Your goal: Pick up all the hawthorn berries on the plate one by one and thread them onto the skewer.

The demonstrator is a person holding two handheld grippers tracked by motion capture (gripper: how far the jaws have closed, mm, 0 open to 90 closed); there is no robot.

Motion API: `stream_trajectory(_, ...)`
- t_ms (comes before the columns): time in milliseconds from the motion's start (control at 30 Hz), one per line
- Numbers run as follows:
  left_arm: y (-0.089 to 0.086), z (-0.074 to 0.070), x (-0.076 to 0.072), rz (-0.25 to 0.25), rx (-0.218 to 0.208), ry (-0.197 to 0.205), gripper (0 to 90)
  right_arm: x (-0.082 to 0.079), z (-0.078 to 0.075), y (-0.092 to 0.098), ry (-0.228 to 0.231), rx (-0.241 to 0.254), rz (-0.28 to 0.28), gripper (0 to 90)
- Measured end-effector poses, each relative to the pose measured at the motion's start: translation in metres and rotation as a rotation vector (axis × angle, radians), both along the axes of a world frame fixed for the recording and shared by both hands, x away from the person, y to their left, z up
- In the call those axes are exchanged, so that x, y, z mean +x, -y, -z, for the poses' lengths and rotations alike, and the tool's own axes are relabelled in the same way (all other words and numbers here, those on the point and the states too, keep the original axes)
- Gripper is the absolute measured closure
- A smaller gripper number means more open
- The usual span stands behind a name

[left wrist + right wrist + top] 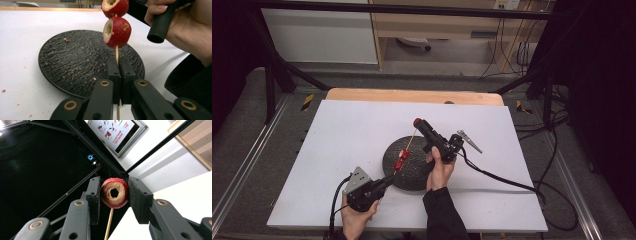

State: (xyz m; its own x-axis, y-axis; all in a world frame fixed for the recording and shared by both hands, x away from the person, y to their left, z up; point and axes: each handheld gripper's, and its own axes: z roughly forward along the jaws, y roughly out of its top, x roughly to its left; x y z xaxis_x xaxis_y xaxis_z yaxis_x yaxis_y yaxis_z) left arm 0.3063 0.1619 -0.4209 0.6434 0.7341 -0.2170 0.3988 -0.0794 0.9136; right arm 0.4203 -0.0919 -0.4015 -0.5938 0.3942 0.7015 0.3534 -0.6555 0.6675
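A thin wooden skewer [411, 141] slants over the round black plate [412, 175] with two red cored fruits [401, 161] threaded low on it. My left gripper [392, 176] is shut on the skewer's lower end; in the left gripper view the jaws pinch the stick [116, 52] just under the lower fruit [118, 32], with the second fruit [115, 6] above it. My right gripper [418, 123] is shut on a third cored fruit [110, 201] at the skewer's upper tip. The stick [109, 225] meets that fruit from below.
The plate [70, 60] carries crumbs and lies on a white table cover [352, 135]. A wooden edge [412, 95] runs along the back. Black cables [507, 180] trail off to the right. A hand [192, 35] holds the right gripper's handle close beside the skewer.
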Motion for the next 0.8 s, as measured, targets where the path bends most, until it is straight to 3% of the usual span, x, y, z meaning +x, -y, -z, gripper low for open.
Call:
stream_trajectory(233, 0.0071, -0.0027, 0.0021, -0.02, -0.034, -0.003, 88.3, -0.0016, 0.0012, -0.0007, 0.004, 0.003, -0.009, 63.9)
stream_trajectory(567, 0.0102, -0.0052, 0.0057, -0.028, -0.035, 0.004, 88.4, -0.0035, -0.0003, 0.0002, 0.005, 0.0, -0.011, 64.1)
stream_trajectory(800, 0.0093, -0.0079, 0.0043, -0.06, -0.045, 0.018, 88.4, -0.0035, 0.0004, -0.0008, 0.003, 0.019, 0.006, 64.3)
